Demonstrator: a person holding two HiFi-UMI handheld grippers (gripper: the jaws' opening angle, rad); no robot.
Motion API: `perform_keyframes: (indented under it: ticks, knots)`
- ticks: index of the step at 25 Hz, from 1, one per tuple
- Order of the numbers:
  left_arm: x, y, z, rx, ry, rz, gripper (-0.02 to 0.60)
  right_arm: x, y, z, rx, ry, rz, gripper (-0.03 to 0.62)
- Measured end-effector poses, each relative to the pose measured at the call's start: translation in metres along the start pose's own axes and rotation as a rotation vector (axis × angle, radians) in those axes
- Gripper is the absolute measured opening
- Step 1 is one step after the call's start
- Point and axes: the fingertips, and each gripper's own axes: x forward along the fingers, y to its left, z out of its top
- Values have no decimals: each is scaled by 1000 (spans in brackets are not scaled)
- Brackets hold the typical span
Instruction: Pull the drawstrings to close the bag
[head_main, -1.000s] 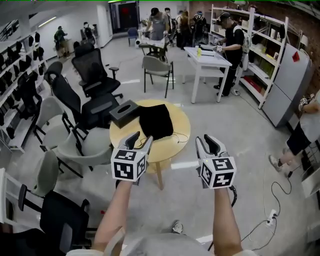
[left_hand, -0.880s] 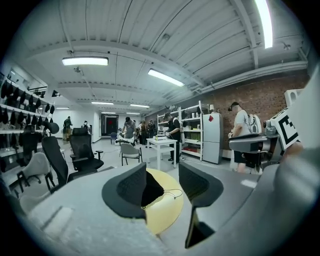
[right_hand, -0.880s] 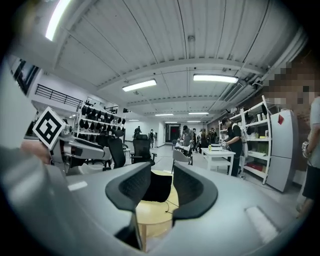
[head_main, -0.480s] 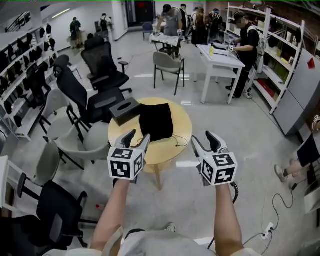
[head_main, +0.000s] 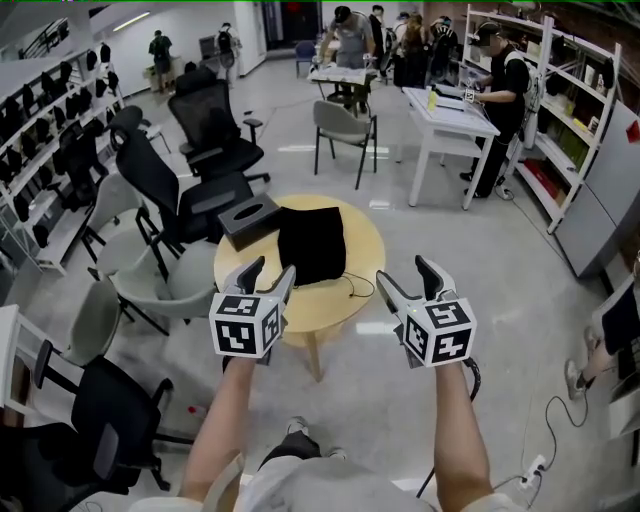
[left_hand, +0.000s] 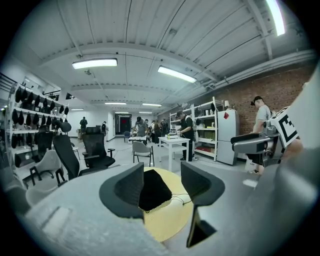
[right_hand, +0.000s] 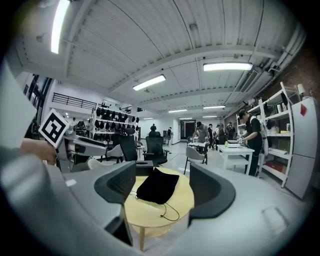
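You hold the left gripper (head_main: 270, 271) and right gripper (head_main: 404, 272) short of the table (head_main: 362, 238), both empty, jaws wide and just opened further, likely readying for the drawstrings (head_main: 356, 284). These trail toward you from the bag (head_main: 311, 243), which lies flat mid-table.

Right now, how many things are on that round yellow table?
2: a black bag in the middle, its cord trailing off to the right, and a dark box beside it at the left rim of the table. Anything small behind them may be hidden.
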Motion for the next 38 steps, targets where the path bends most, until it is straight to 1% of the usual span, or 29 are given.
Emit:
perform_keyframes:
  ticks: [4,10,17,22,27,32,38]
  knots:
    - [14,-1,1,13,5,0,238,10,-9,2,-7,-5,2,321]
    - [41,14,7,7,-3,10,238,39,-19,7,-14,-14,23,321]
    - [86,60,10,-15,0,26,238,107,-22,12,-18,0,44,321]
    - [127,98,23,-32,-2,33,238,163,-26,29,-33,10,58,321]
    - [169,134,37,-39,-5,24,238,217,-34,43,-40,22,49,321]
    - [200,174,46,-46,-9,26,238,268,-33,57,-44,20,50,321]
    - [228,208,51,-48,-7,19,238,312,-32,63,-61,32,40,321]
